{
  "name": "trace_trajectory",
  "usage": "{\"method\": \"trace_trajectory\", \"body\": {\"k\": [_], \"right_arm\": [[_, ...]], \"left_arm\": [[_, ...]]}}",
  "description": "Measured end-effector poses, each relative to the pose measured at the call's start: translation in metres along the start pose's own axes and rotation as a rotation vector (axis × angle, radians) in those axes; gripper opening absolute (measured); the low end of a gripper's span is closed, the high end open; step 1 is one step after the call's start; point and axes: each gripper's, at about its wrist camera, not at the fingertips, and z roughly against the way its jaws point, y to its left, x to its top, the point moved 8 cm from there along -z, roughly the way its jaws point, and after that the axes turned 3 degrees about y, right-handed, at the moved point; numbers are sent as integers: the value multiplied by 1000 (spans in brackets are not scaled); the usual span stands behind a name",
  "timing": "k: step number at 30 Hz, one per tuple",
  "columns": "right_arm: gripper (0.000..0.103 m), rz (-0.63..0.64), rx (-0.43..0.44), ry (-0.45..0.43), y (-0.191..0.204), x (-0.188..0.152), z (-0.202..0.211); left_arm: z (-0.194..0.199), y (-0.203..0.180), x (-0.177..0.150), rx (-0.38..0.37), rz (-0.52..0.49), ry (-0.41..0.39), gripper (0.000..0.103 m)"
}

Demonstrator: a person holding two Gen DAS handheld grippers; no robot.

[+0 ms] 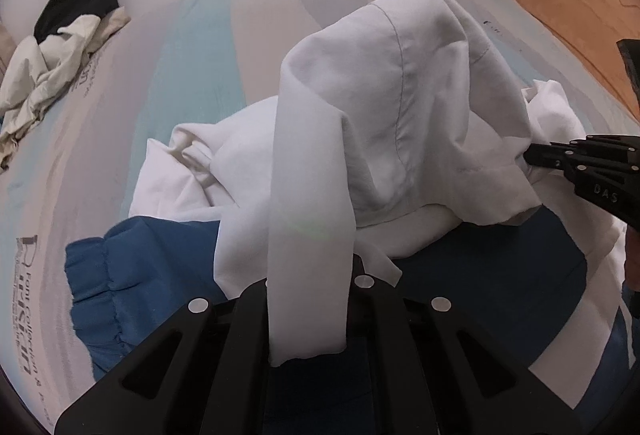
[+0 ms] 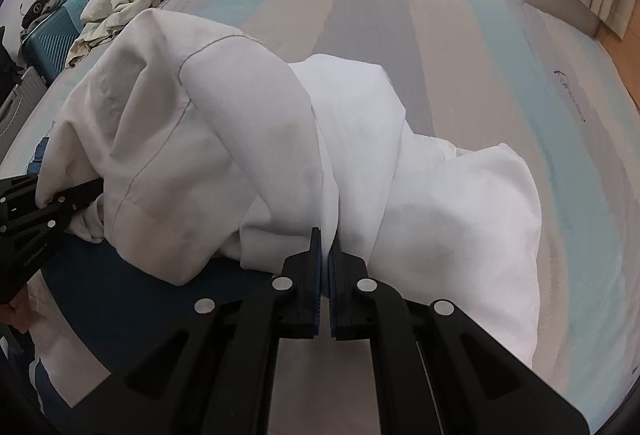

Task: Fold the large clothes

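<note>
the white garment (image 1: 400,95) is bunched up near the bed's (image 1: 180,47) middle, its long axis hard to tell. the left claw (image 1: 308,299) and right claw (image 2: 325,247), both angled steeply down, are each clamped tight on its edge, over a blue garment (image 1: 132,275).

Left hand-held gripper (image 1: 308,299): fingertips were buried under a strip of the white garment (image 1: 400,107), so the pinch itself couldn't be seen. Right hand-held gripper (image 2: 325,247): tips sank into white folds, contact point hidden. Blue garment (image 1: 132,275) was mostly covered by the white one and cut off at the bottom. Bedsheet (image 1: 32,275) lettering was too blurred and warped to read. Clothes pile (image 1: 60,51) ran off the left edge; pieces couldn't be told apart. Suitcase (image 2: 56,31) was partly hidden behind the pile.
</note>
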Motion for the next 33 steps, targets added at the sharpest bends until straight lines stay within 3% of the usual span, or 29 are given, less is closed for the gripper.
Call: {"method": "trace_trajectory", "body": {"k": [8, 11, 12, 14, 15, 16, 18, 22, 27, 31, 33], "right_arm": [[2, 27, -5, -4, 3, -17, 10], [2, 49, -7, 15, 4, -26, 9], [3, 53, -5, 15, 4, -27, 10], [5, 43, 16, 7, 4, -26, 14], [6, 34, 30, 5, 3, -24, 17], [6, 32, 35, 1, 3, -23, 19], [12, 44, 50, -9, 4, -20, 26], [40, 114, 74, -34, 10, -11, 44], [43, 214, 83, -38, 16, 13, 56], [60, 302, 140, -29, 35, 42, 55], [63, 339, 157, -6, 43, 56, 47]], "left_arm": [[9, -10, -11, 6, -22, -22, 3], [14, -13, -17, 20, -31, -36, 8], [18, -13, -16, 21, -29, -43, 13], [26, -10, -14, 34, -23, -65, 38], [33, -9, -12, 31, -20, -85, 56], [39, -8, -10, 26, -17, -104, 61], [49, -7, -6, 12, -24, -112, 63], [64, -9, 3, -26, -64, -122, 70], [63, -10, 25, -78, -133, -118, 72], [53, -13, 51, -149, -146, -90, 72], [42, -10, 59, -161, -144, -61, 72]]}}
